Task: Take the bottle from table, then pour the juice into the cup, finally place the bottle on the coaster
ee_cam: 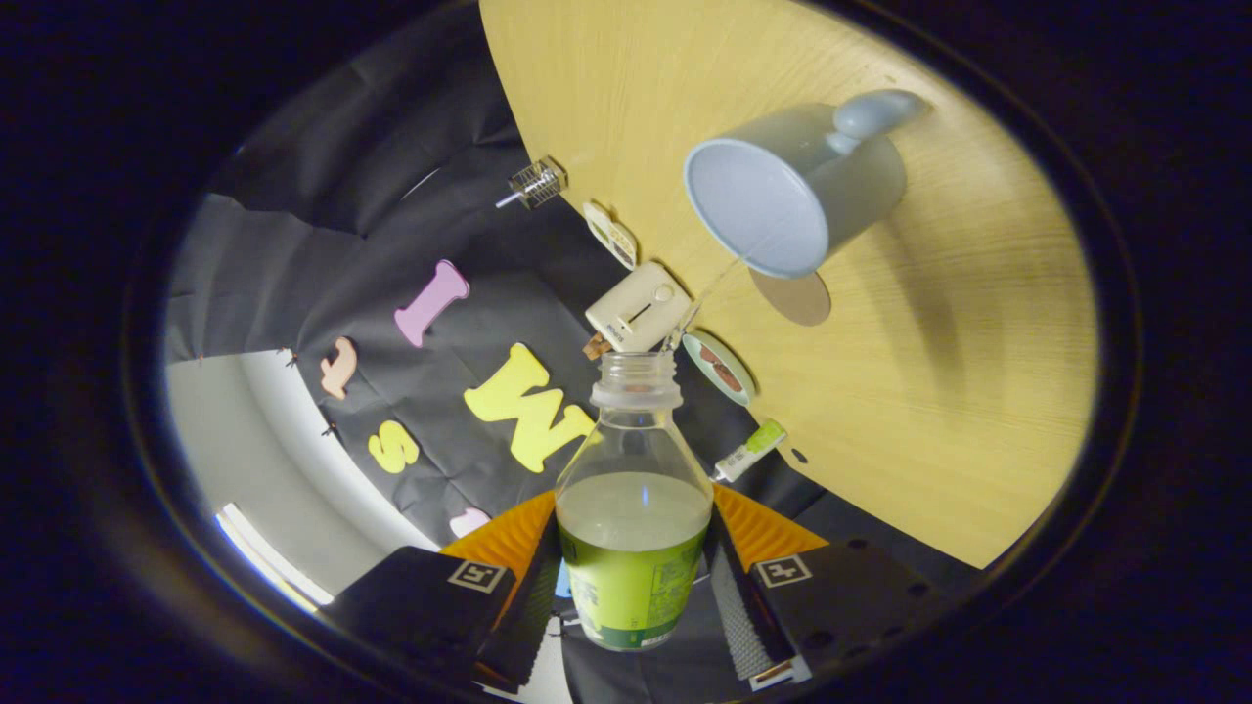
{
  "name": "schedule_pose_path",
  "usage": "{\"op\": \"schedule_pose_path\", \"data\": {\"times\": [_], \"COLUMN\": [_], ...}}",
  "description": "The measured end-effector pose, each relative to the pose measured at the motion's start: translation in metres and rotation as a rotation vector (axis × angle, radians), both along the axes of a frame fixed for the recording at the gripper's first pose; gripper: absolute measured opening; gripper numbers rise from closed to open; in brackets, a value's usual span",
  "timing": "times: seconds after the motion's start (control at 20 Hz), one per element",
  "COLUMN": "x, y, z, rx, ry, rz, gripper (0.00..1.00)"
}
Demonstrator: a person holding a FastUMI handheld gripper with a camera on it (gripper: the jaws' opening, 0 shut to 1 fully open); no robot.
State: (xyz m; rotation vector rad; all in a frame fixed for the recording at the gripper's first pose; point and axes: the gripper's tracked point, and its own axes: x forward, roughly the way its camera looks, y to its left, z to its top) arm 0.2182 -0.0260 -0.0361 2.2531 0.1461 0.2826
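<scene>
Pale wood makes up the table (978, 411), which is seen heavily rolled because the gripper (634, 587) has been tipped over for pouring. The bottle (634, 508) is clamped between the two fingers (533, 596), each pressed against one side of its labelled lower body, so that the open, capless mouth is pointed ahead toward the cup (792, 191). A thin stream (709, 288) is seen running from the bottle's mouth toward the lip of the cup, and the liquid level inside the bottle lies slanted against the bottle's axis, as is to be expected with the tilt. The cup is standing on the table with its handle turned away from the bottle, its opening left clear to receive the juice. A round brown coaster (794, 298) is lying on the table just beside the cup's near rim, bare, and is judged to be kept there as the bottle's final resting place. The pouring step is judged to be under way; placing on the coaster is not yet done
</scene>
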Motion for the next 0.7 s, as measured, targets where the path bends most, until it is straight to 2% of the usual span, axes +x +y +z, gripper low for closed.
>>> {"op": "schedule_pose_path", "data": {"times": [0.35, 0.7], "x": [-0.002, -0.014], "y": [-0.010, -0.039], "z": [0.028, 0.060], "rx": [0.075, 0.051], "ry": [-0.026, -0.067], "rz": [0.018, -0.035], "gripper": [0.77, 0.77]}}
